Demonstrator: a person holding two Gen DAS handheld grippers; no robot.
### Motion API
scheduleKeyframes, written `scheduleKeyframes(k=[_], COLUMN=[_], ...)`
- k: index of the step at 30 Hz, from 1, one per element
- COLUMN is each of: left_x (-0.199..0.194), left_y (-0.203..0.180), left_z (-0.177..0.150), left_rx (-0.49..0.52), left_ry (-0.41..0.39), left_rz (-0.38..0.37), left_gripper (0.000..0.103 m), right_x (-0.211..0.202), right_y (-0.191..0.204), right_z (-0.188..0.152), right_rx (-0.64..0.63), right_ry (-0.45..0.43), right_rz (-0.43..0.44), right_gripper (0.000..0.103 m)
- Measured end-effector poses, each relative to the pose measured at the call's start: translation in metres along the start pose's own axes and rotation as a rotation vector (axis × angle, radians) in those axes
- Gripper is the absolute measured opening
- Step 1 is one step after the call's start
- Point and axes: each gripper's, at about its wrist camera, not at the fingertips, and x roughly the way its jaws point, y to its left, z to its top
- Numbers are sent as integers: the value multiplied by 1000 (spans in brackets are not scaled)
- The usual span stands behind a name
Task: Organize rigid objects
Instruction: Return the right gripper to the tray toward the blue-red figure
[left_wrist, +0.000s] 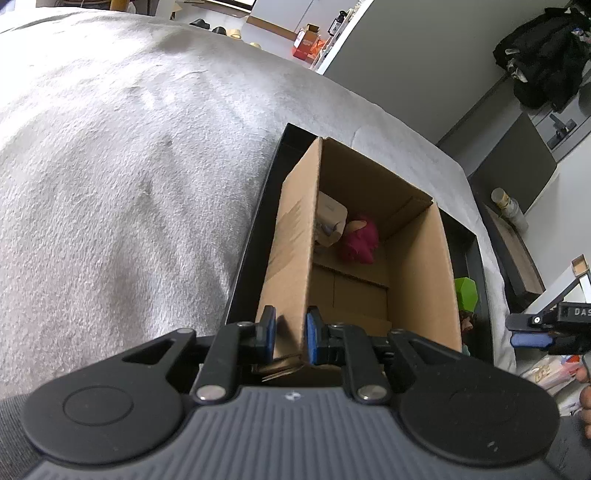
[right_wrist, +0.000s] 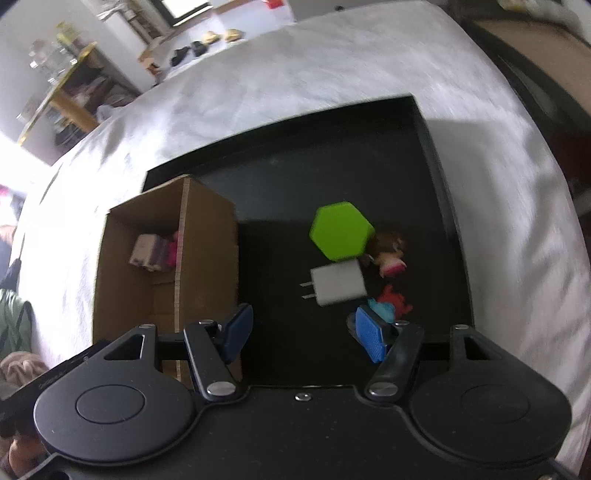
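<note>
An open cardboard box (left_wrist: 417, 258) (right_wrist: 207, 229) stands on a black tray (right_wrist: 388, 155) on a grey-white cover. My left gripper (left_wrist: 290, 338) is shut on the box's near wall. Inside the box lie a pink fuzzy toy (left_wrist: 360, 242) and a pale packet (left_wrist: 330, 221). My right gripper (right_wrist: 301, 332) is open and empty above the tray. Ahead of it lie a white charger plug (right_wrist: 338, 284), a green hexagon block (right_wrist: 341, 230), a small doll figure (right_wrist: 391, 254), a red toy (right_wrist: 393, 297) and a teal piece (right_wrist: 382, 310).
The grey-white cover (left_wrist: 129, 166) spreads around the tray. A dark cabinet (left_wrist: 513, 162) and a jar (left_wrist: 506, 203) stand beyond its right edge. A shelf with clutter (right_wrist: 70, 92) stands at the far left.
</note>
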Motion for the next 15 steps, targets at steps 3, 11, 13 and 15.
scheduleKeyframes(k=[3,11,13,15], left_x=[0,2,3,3], left_y=[1,1,1,0], left_z=[0,0,0,0], left_rx=[-2,1,2,3], left_ry=[2,6,8,9], left_rz=[0,2,3,6], left_gripper=[16,16,16,16], right_x=[8,29,34,39], right_y=[-11,-37,-42,-46], right_z=[-3,-12,-13,-13], right_rx=[56,190,210,231], right_ry=[15,49,55,63], right_rz=[-14,-27,-36,-34], right_gripper=[54,42,42,42])
